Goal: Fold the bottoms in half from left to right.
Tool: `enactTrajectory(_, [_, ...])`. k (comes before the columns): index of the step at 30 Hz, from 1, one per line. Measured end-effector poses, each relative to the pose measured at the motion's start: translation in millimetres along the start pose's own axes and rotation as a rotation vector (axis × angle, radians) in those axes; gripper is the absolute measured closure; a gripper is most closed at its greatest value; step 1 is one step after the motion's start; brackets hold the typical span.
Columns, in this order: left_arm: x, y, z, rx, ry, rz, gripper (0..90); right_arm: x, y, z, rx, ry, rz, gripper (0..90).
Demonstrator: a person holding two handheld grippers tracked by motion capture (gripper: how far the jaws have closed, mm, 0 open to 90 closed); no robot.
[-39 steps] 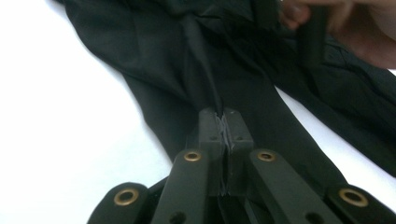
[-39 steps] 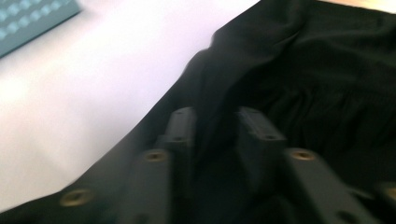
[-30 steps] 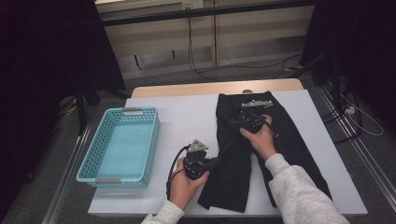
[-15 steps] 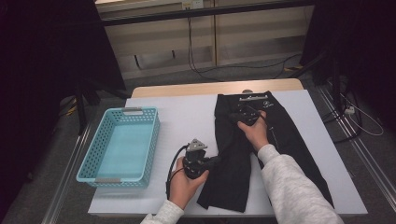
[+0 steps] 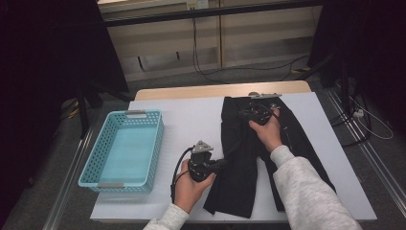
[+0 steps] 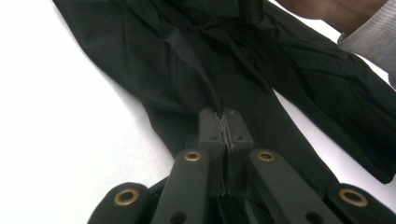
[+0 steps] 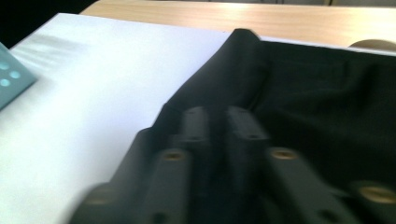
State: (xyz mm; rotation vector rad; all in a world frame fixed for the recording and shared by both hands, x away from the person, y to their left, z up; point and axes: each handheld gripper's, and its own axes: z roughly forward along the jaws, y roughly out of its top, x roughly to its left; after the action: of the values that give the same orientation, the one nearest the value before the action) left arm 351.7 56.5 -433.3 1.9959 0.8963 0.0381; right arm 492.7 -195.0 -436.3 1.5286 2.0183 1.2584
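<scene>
My left gripper [image 5: 218,164] sits nearest me, close to the table's front edge, and its jaws are pinched tight on a fold of the black trousers [image 5: 249,158]. In the left gripper view [image 6: 226,127] the two pads meet with only a thin ridge of dark cloth squeezed between them, and the fabric runs away from the tips in a taut crease. My left hand [image 5: 190,188] wraps the body of the tool, with its cable looping to the side.

The trousers lie flat on the white table [image 5: 191,124], legs pointing toward me, waistband at the far side, and the pinched spot is on the outer edge of the left leg.

Farther out, my right gripper [image 5: 250,113] rests on the upper part of the trousers, just short of the waistband. Its jaws have just been opening a little; in the right gripper view [image 7: 218,122] they stand nearly together over the cloth, blurred, and I cannot tell whether any fabric is caught.

Off to the left, well apart from the trousers, stands the blue basket [image 5: 143,143].
</scene>
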Motion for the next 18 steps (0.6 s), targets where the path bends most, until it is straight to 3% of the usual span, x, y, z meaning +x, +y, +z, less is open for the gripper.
enactTrajectory(3, [1.5,-1.3,-1.6,0.001,0.004,0.003,88.5,0.2,-3.0,3.2,0.02,-0.024,-0.001,61.8])
enactTrajectory(4, [1.8,-1.7,-2.0,0.002,0.005,-0.002,88.4,0.8,-5.4,5.9,0.04,-0.014,0.021,60.5])
enactTrajectory(5, [2.6,-1.9,-2.4,0.005,0.006,0.001,88.4,1.9,-7.5,8.9,0.061,-0.017,0.01,60.2])
enactTrajectory(7, [2.8,-2.6,-3.3,0.005,0.009,0.001,88.4,3.0,-11.5,13.3,0.069,-0.058,-0.005,59.8])
enactTrajectory(8, [2.6,-2.8,-3.5,0.002,0.011,0.004,88.4,2.9,-13.3,16.7,0.061,0.006,0.028,59.8])
enactTrajectory(9, [2.1,-2.9,-3.6,0.0,0.013,0.002,88.4,5.4,-13.6,18.1,0.067,0.017,0.028,60.5])
enactTrajectory(10, [1.7,-2.9,-3.6,0.0,0.01,-0.001,88.4,8.8,-14.4,19.2,0.081,-0.03,-0.002,61.4])
enactTrajectory(12, [1.3,-3.2,-3.1,0.0,0.009,0.003,88.4,12.5,-16.2,22.1,0.102,-0.013,0.018,62.6])
enactTrajectory(13, [0.9,-3.8,-2.7,0.004,0.008,0.005,88.4,13.5,-16.8,22.7,0.109,-0.035,0.015,62.6])
enactTrajectory(14, [0.6,-4.1,-2.9,0.004,0.008,0.003,88.4,15.3,-18.1,23.9,0.124,-0.084,-0.027,62.8])
enactTrajectory(18, [1.2,-3.4,-5.5,-0.004,0.012,0.0,88.5,14.5,-19.9,25.5,0.124,-0.075,-0.045,79.2])
